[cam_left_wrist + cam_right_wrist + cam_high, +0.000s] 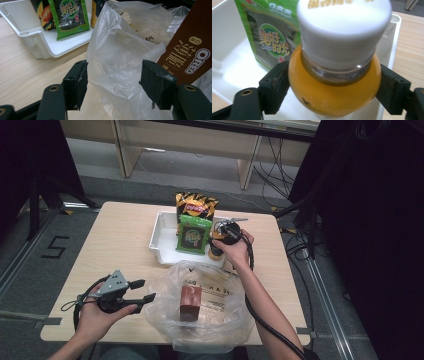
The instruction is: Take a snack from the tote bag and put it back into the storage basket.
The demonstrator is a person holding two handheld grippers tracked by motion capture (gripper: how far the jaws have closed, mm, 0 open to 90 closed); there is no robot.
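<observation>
Orange juice bottle (334,85): white cap, orange body, standing upright at the near right corner of the white tray (160,236); long axis vertical. It is grasped at the shoulder by the right gripper (334,87), one jaw pad pressed against each side, cap above the jaws.

Clear plastic bag (210,312): lying open on the table (115,250), toward the person from the tray and just beside it. A brown Oreo box (190,302) is held upright inside it. The bag mouth is judged to lie nearest the right gripper, back toward the person.

Left gripper (113,82): jaws parted, nothing clamped; a fold of the bag's film is seen between the pads. It is held at the bag's left edge.

Green seaweed snack packet (193,234) and yellow-black chip bag (195,206): propped upright in the tray, left of the bottle.
</observation>
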